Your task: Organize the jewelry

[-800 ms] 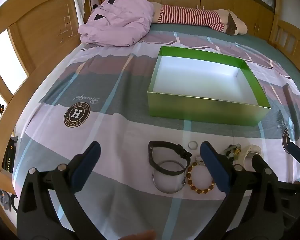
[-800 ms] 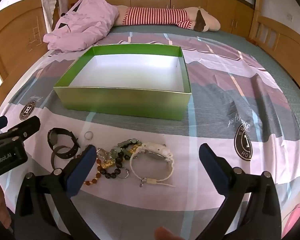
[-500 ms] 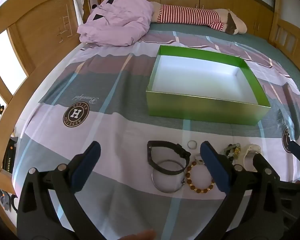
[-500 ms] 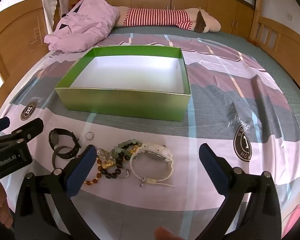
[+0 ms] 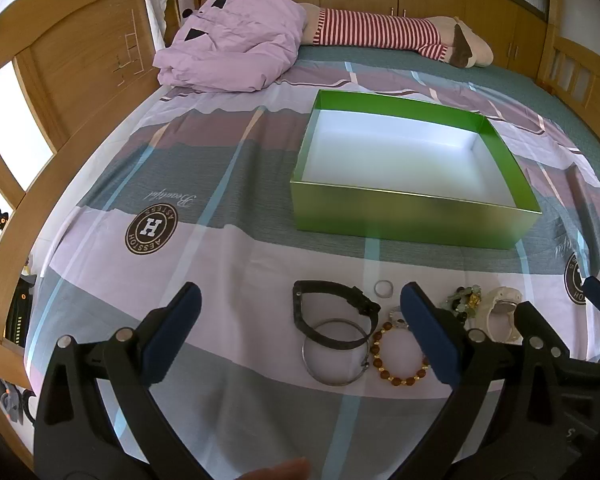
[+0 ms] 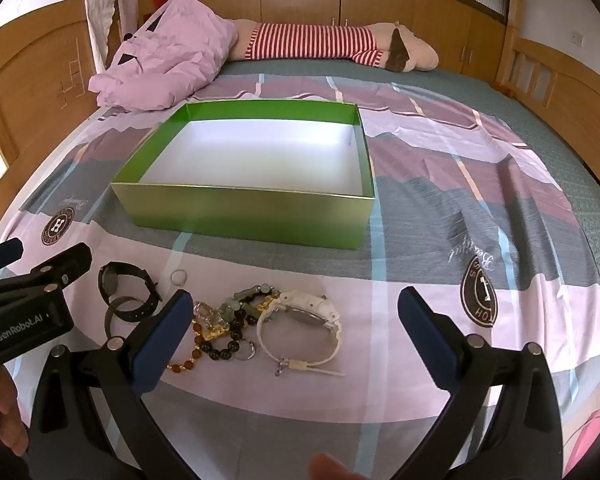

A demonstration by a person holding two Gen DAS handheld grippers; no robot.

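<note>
Little has changed over the last second: both views have drifted only slightly, the jewelry lies as it did, and the green box is still empty, so by the look of it the sorting has not begun. The left hand-held gripper hangs above the bedspread with its jaws spread fully wide and nothing between them, tilted steeply down toward the black watch, the thin silver bangle and the amber bead bracelet that lie just in front of its right finger. The right hand-held gripper is equally wide open and empty, pitched down over the white watch and the tangle of dark and green beads beside it. A small ring sits apart, nearer the box. All the pieces lie in a row on the bed just short of the box's near wall. The white watch looks the likeliest first pick for the right side.
</note>
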